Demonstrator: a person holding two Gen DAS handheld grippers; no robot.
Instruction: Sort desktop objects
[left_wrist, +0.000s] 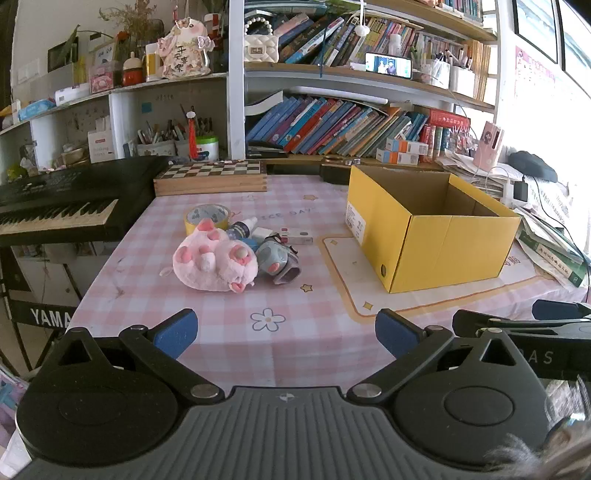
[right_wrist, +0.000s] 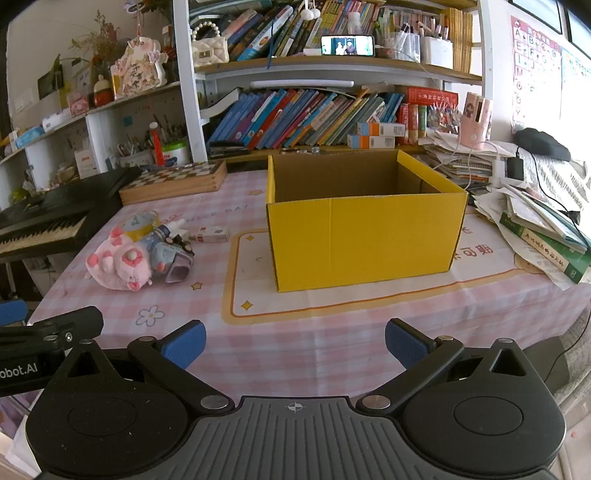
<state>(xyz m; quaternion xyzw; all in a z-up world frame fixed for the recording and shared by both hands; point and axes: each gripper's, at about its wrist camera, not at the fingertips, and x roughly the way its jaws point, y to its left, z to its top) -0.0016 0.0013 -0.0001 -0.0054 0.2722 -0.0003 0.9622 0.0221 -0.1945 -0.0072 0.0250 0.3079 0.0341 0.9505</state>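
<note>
The left gripper (left_wrist: 286, 332) is being held with its blue-padded jaws spread as wide as they go, nothing being gripped between them, above the near edge of the pink checked tablecloth (left_wrist: 236, 332). The right gripper (right_wrist: 295, 341) is likewise being held fully spread and empty, over the same near edge, and its black body is being seen at the right border of the left wrist view. Beyond the left gripper, a small heap of desktop objects is lying on the cloth: a pink plush pig (left_wrist: 214, 260) is resting on its back, and a grey-blue toy (left_wrist: 277, 260) is being touched by it on its right side. Behind the pig, a roll of yellow tape (left_wrist: 207, 218) and a small dropper bottle (left_wrist: 242, 225) are lying close together, and a small white and red carton (left_wrist: 297, 236) is lying just beside the toy. Directly ahead of the right gripper, an open yellow cardboard box (right_wrist: 364, 240) is standing upright on a cream, orange-bordered mat (right_wrist: 251, 291), well apart from the heap; its inside is showing only bare brown cardboard. At the far edge a wooden chessboard case (left_wrist: 210, 179) is lying flat, a black keyboard (left_wrist: 55, 210) is standing at the left, and stacked books (right_wrist: 546, 236) are being piled at the right.
</note>
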